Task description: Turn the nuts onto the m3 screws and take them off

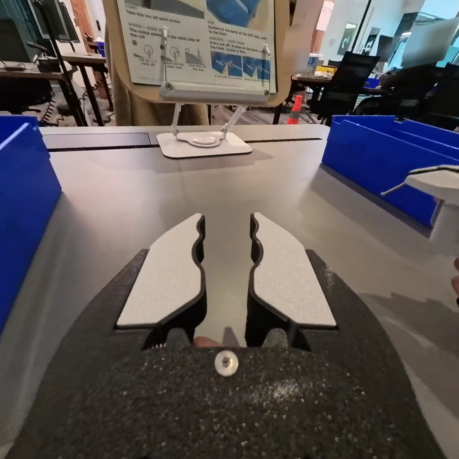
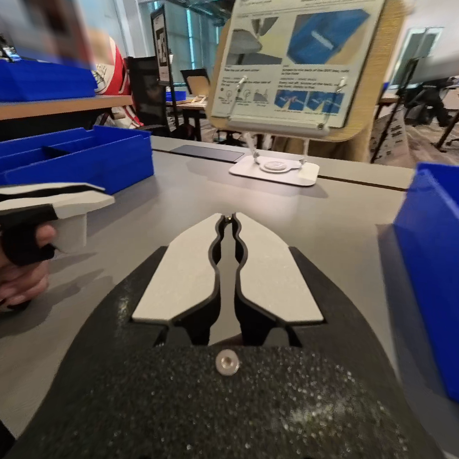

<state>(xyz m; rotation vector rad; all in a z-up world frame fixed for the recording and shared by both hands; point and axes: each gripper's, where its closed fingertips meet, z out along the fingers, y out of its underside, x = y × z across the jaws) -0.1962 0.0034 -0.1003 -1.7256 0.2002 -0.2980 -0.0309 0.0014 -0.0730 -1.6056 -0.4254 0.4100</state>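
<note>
My left gripper [image 1: 227, 221] is open and empty, hovering low over the grey table [image 1: 173, 198]. My right gripper [image 2: 228, 217] is shut on a small metal screw [image 2: 228, 218] pinched at its very tips. In the left wrist view the right gripper [image 1: 412, 180] shows at the right edge, with the thin screw [image 1: 393, 190] sticking out to the left from its tips. In the right wrist view the left gripper [image 2: 101, 195] shows at the left edge, held by a hand [image 2: 22, 280]. I see no nut in either view.
A blue bin [image 1: 22, 198] stands at the table's left and another blue bin [image 1: 372, 159] at its right; they also show in the right wrist view [image 2: 87, 159] [image 2: 432, 273]. An instruction board on a white stand [image 1: 206, 146] is at the back middle. Tip to tip, the grippers are about 15 cm apart.
</note>
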